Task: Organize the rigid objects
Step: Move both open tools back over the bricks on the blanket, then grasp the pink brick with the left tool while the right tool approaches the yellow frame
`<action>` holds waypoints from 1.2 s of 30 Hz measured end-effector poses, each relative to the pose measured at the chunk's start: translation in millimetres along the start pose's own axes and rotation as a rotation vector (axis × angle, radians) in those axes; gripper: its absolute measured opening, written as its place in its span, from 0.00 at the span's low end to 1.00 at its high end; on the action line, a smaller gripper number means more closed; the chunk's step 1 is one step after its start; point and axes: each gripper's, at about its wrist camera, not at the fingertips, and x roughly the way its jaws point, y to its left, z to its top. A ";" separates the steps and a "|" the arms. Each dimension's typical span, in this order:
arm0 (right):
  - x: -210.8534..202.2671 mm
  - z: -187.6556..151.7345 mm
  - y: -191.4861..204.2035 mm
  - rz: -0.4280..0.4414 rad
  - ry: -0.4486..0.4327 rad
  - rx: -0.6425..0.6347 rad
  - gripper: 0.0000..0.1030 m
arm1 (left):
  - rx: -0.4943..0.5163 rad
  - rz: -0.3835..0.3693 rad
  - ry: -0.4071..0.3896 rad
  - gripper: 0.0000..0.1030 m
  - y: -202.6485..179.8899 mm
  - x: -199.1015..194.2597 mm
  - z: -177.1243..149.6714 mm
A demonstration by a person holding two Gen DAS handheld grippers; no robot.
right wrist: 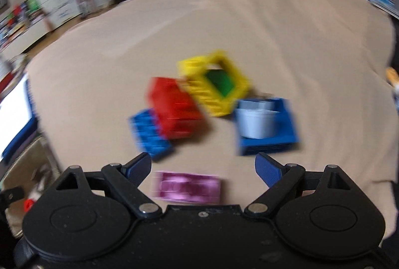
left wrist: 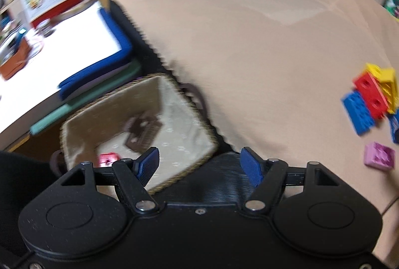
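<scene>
Toy bricks lie on a beige cloth-covered table (right wrist: 224,19). In the right wrist view I see a red brick (right wrist: 174,106), a flat blue brick (right wrist: 149,136), a yellow frame piece (right wrist: 214,84) with a green brick inside, a blue plate with a grey-white cylinder (right wrist: 256,121) and a pink brick (right wrist: 189,186). My right gripper (right wrist: 203,169) is open, just above the pink brick. My left gripper (left wrist: 199,164) is open and empty, above the rim of a lined wicker basket (left wrist: 199,139) beside the table. A pink-red brick (left wrist: 108,159) and a brown piece (left wrist: 142,129) lie in the basket.
The left wrist view shows the brick cluster (left wrist: 369,96) and the pink brick (left wrist: 379,156) at the far right of the cloth. A white board with blue edge (left wrist: 74,44) lies left of the basket. Shelves and boxes stand behind.
</scene>
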 end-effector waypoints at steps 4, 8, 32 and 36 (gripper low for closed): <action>3.6 -0.8 -40.8 -0.041 0.000 0.095 0.88 | 0.064 -0.072 0.016 0.66 -28.9 0.2 -3.2; 7.8 -1.9 -70.4 -0.069 -0.012 0.159 0.88 | 0.164 -0.127 0.009 0.66 -67.2 -3.0 -7.7; 32.0 26.6 -72.4 0.045 -0.062 0.157 0.80 | 0.388 -0.244 0.026 0.80 -194.4 1.9 -19.7; 41.7 29.7 -68.1 0.041 -0.058 0.107 0.39 | 0.375 -0.236 0.040 0.80 -190.4 8.0 -20.6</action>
